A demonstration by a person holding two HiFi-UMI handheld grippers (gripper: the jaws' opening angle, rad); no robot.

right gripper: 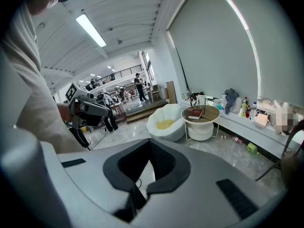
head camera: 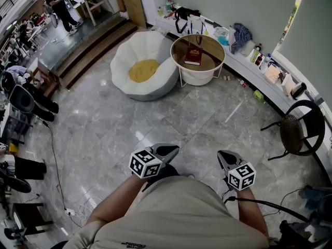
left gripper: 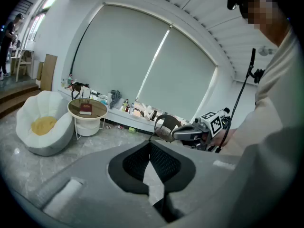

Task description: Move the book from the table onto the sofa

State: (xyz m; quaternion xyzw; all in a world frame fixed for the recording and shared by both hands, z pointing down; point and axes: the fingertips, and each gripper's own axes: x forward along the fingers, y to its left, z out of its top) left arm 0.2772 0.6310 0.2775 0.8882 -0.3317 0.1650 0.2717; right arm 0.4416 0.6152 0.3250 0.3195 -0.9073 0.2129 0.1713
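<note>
A dark red book point(head camera: 193, 55) lies flat on the small round table point(head camera: 210, 47) far ahead across the marble floor. Left of the table stands the white shell-shaped sofa point(head camera: 155, 82) with a yellow cushion point(head camera: 143, 70). My left gripper point(head camera: 168, 150) and right gripper point(head camera: 224, 158) hover close to my body, far from both, each shut with nothing between its jaws. In the left gripper view the book point(left gripper: 85, 109) shows small at the left, beyond the closed left gripper point(left gripper: 150, 147). The right gripper view has the book point(right gripper: 195, 113) beyond the closed right gripper point(right gripper: 151, 147).
A black wire chair point(head camera: 298, 128) stands at the right. A long low ledge point(head camera: 249, 69) under the window carries bottles, cloth and boxes. Wooden steps point(head camera: 91, 48) rise at the back left, with people and chairs beyond. Cables point(head camera: 54, 165) trail on the floor at left.
</note>
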